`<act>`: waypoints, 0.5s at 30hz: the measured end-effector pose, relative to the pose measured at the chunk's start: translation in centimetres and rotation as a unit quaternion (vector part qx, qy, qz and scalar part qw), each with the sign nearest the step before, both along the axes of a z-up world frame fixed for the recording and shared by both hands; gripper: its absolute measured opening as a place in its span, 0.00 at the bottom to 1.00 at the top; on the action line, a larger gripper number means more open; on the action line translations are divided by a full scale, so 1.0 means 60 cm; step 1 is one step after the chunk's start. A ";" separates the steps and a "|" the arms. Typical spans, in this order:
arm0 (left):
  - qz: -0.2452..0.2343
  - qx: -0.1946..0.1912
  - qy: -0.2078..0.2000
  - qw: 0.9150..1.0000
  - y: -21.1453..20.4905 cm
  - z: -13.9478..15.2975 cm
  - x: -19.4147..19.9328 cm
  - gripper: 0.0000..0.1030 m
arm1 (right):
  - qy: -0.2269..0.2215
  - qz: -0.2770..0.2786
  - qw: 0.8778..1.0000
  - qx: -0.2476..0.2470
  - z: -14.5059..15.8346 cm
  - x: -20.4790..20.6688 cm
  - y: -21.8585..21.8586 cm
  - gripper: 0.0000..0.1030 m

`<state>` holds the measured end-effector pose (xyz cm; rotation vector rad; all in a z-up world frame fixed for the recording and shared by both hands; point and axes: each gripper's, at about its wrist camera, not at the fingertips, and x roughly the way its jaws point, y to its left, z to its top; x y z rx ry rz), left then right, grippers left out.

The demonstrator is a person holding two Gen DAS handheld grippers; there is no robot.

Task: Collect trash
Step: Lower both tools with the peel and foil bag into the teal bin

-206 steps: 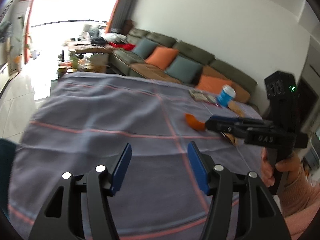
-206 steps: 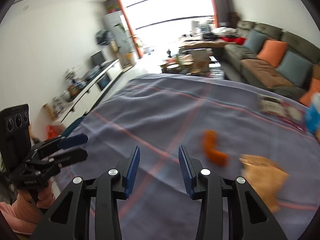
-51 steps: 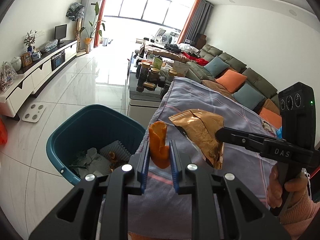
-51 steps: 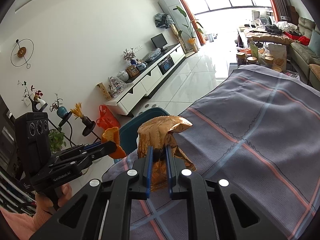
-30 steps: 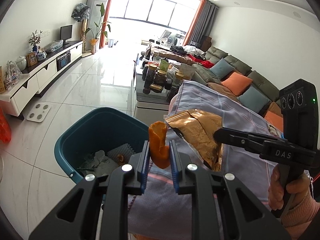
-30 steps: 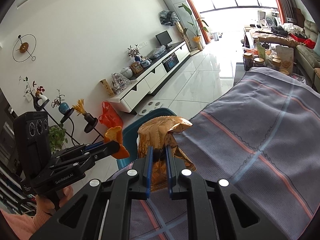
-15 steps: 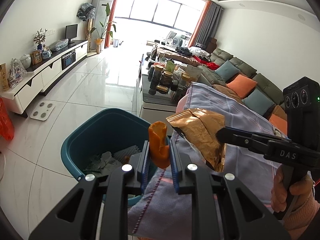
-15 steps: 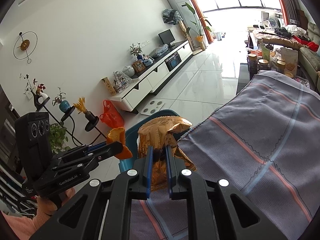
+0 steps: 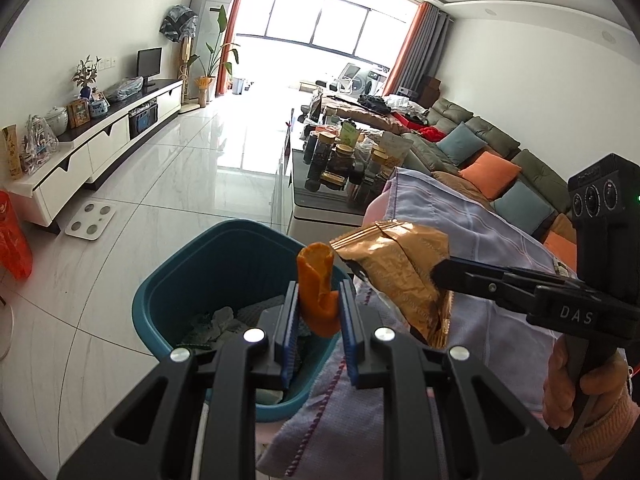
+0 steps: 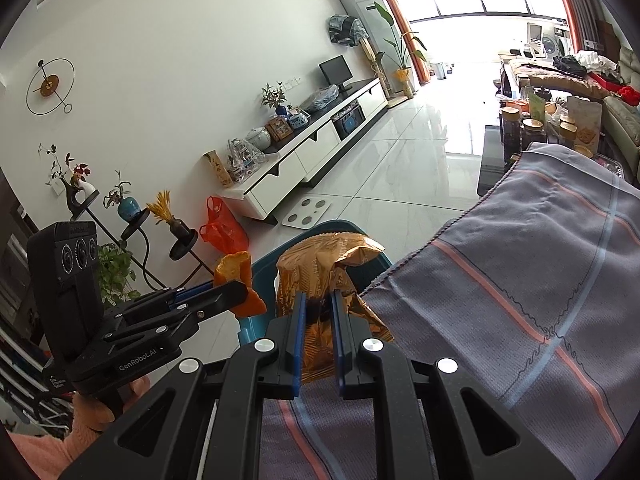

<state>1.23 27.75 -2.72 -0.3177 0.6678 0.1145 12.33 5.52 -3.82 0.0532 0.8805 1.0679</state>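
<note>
At the lower centre of the left wrist view, the left tool [image 9: 318, 320] pinches an orange peel [image 9: 316, 292] above the teal bin [image 9: 168, 300], which holds crumpled scraps. Right of it, the right tool [image 9: 440, 276] clamps a golden snack wrapper [image 9: 400, 268] over the desk's edge, draped in a striped grey cloth [image 10: 540, 280]; its pads [image 10: 298, 336] press tight on the foil.
</note>
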 end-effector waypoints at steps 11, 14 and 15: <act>0.012 0.003 0.005 1.000 0.012 -0.007 0.006 0.20 | 0.004 0.004 1.000 -0.002 -0.005 0.010 0.023 0.12; 0.015 0.003 0.006 1.000 0.014 -0.008 0.007 0.20 | 0.004 0.006 1.000 -0.003 -0.008 0.012 0.023 0.12; 0.017 0.003 0.006 1.000 0.013 -0.009 0.008 0.20 | 0.003 0.006 1.000 -0.004 -0.008 0.013 0.026 0.12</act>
